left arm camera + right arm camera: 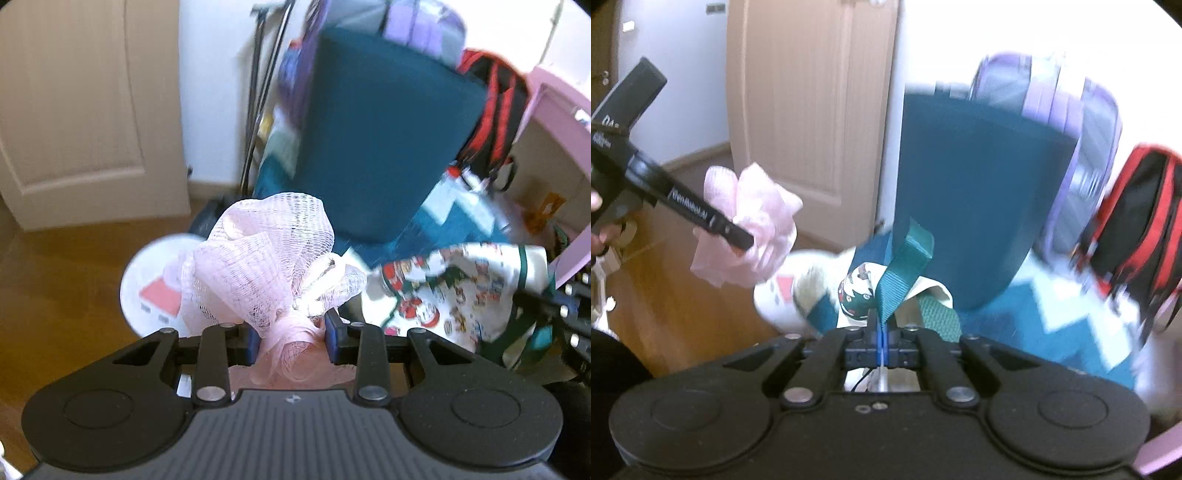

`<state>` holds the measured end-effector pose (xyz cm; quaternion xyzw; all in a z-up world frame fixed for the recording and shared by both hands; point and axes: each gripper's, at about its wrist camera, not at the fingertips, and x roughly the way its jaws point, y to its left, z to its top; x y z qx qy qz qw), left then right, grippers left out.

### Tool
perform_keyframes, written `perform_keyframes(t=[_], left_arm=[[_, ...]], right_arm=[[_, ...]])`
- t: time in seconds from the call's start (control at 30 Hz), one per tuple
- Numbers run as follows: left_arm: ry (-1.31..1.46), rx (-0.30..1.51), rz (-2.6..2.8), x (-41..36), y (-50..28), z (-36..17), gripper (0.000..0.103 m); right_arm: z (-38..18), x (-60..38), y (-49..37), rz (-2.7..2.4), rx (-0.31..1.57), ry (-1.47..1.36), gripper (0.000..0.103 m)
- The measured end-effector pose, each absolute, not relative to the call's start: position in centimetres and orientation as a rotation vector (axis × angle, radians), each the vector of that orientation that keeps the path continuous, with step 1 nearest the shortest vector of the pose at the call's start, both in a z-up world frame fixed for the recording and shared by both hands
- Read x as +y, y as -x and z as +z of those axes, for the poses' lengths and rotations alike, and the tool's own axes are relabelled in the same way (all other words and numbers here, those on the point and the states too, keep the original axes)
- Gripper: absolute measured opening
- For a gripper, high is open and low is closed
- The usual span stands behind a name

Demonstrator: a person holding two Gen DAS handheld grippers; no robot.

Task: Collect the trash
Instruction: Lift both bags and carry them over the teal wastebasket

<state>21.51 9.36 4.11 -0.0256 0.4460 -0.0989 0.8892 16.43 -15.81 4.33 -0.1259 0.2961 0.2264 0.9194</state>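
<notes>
A crumpled pink mesh net point(258, 266) sits between the blue pads of my left gripper point(293, 339), which is shut on its bunched lower end. To the right of it hangs a printed cloth bag point(461, 291) with green trim. In the right wrist view my right gripper point(882, 332) is shut on the bag's green webbing strap point(905, 266), and the bag's printed cloth point(857, 291) dangles just beyond the fingers. At the left of that view my left gripper point(740, 245) carries the pink net point(757, 229), level with the bag and apart from it.
A teal padded seat point(388, 129) stands ahead, with a purple suitcase point(1071, 103) and a red-and-black backpack point(1137, 214) behind it. A white round object with a red patch point(151, 291) lies on the wooden floor point(55, 295). A door point(74, 110) is to the left and a pink shelf point(554, 110) to the right.
</notes>
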Motion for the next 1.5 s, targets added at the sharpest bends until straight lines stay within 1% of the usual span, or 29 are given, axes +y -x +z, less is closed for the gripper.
perform_keyframes(t=[0.2, 0.4, 0.57, 0.7, 0.83, 0.93, 1.3, 1.5], left_arm=[[0.016, 0.803, -0.209, 6.6, -20.9, 11.0, 0.033], [0.008, 0.683, -0.219, 3.9, -22.8, 17.5, 0.033], [-0.006, 0.629, -0.231, 1.5, -25.7, 21.5, 0.033], [-0.024, 0.608, -0.249, -0.9, -28.5, 23.4, 0.033], [-0.038, 0.614, -0.260, -2.5, -31.7, 23.6, 0.033], [-0.044, 0.641, -0.266, -3.6, -34.4, 22.6, 0.033], [-0.032, 0.771, -0.268, -4.8, -43.0, 15.9, 0.033], [-0.027, 0.841, -0.258, -4.8, -45.8, 12.4, 0.033]], right_arm=[[12.2, -16.7, -16.3, 0.429, 0.427, 0.282, 0.002], [18.9, -17.9, -18.4, 0.371, 0.292, 0.289, 0.002], [22.5, -18.6, -21.6, 0.325, 0.255, 0.287, 0.002], [23.6, -18.9, -24.8, 0.292, 0.250, 0.281, 0.002], [24.3, -19.1, -27.8, 0.270, 0.258, 0.269, 0.002], [24.2, -19.1, -29.9, 0.276, 0.293, 0.248, 0.001], [19.5, -18.9, -39.4, 0.276, 0.477, 0.179, 0.002], [16.6, -18.5, -42.8, 0.293, 0.572, 0.171, 0.002]])
